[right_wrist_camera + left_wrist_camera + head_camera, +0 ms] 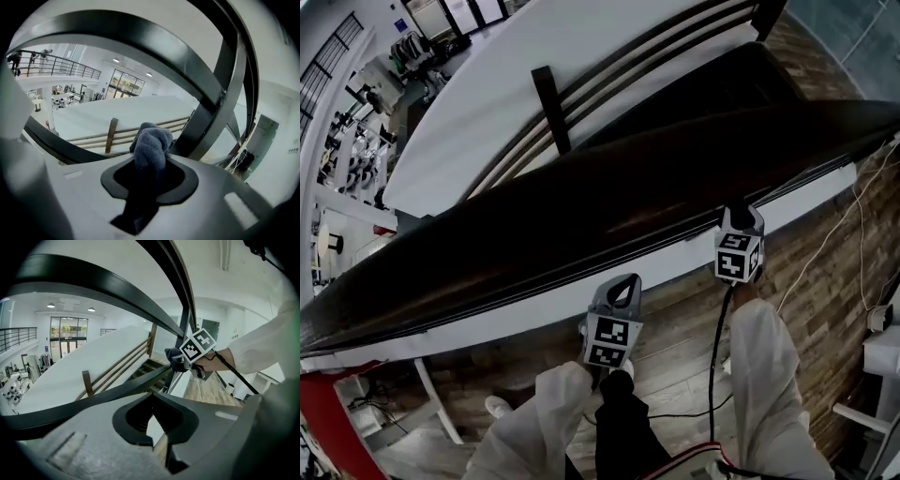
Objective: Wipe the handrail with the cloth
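The dark, wide handrail runs on a slant from lower left to upper right. My right gripper is at the rail's near edge, shut on a grey-blue cloth that bunches out past its jaws. In the left gripper view the same cloth sits against the rail next to the right gripper's marker cube. My left gripper hangs lower, beside the white panel under the rail. It touches nothing, and its jaws are together with nothing between them.
A white panel runs under the rail. Beyond the rail is a staircase with a dark wooden post and slats. Wood floor lies below, with cables. A white table stands at right and a red object at lower left.
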`<state>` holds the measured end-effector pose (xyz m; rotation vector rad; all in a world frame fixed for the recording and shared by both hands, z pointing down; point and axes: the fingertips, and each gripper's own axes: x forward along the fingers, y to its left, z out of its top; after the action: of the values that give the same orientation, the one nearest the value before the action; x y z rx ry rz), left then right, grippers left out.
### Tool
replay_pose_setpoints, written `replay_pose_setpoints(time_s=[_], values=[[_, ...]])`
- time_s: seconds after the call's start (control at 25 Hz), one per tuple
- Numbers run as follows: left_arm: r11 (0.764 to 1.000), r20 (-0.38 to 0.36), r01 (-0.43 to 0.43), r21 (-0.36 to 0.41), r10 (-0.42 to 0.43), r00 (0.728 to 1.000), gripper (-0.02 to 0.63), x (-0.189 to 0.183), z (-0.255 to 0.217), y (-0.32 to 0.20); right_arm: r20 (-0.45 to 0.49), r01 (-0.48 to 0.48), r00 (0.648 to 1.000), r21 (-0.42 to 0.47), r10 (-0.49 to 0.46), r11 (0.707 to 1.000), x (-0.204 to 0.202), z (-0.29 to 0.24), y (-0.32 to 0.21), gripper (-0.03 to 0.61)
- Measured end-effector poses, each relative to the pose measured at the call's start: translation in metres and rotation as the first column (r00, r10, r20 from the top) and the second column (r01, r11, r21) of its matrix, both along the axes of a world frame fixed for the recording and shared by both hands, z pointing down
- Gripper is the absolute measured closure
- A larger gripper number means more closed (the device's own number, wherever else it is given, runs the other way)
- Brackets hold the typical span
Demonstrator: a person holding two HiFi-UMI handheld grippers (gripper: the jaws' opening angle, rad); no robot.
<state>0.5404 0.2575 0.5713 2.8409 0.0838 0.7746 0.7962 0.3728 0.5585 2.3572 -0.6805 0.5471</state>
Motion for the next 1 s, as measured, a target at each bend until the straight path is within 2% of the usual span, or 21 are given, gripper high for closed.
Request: replay_pose_setpoints(time_s=[0.08,0.2,0.44,0.56,0.76,1.0], values=[[0.999,-0.005,0.035,-0.012,-0.035,0.999,0.612,-0.026,-0.002,-0.015,-0.001,0.010,1.000,0.014,-0.010,1.000,-0.024,-0.007,-0.013,0.485],[0.996,-0.001,0.091,-0.024,-0.091,0.996,0.612,-0.076,0.001,-0.045,-0.009,0.064,0.998,0.035,-0.064,0.997,-0.086,-0.017,-0.048,0.485],[0.976,0.036,0.217,-0.033,-0.216,0.976,0.611,-0.200,0.004,-0.119,0.057,0.197,0.977,0.105,-0.203,0.975,-0.254,-0.022,-0.137,0.485],[0.954,0.062,0.298,-0.029,-0.296,0.953,0.611,-0.276,0.007,-0.162,0.082,0.283,0.953,0.116,-0.293,0.952,-0.337,-0.019,-0.183,0.485],[0.884,0.109,0.468,-0.005,-0.464,0.879,0.611,-0.406,0.010,-0.237,0.129,0.421,0.891,0.125,-0.435,0.898,-0.454,-0.011,-0.256,0.485],[0.769,0.133,0.638,0.028,-0.636,0.760,0.612,-0.555,0.021,-0.315,0.187,0.559,0.793,0.156,-0.580,0.814,-0.599,0.010,-0.350,0.485]])
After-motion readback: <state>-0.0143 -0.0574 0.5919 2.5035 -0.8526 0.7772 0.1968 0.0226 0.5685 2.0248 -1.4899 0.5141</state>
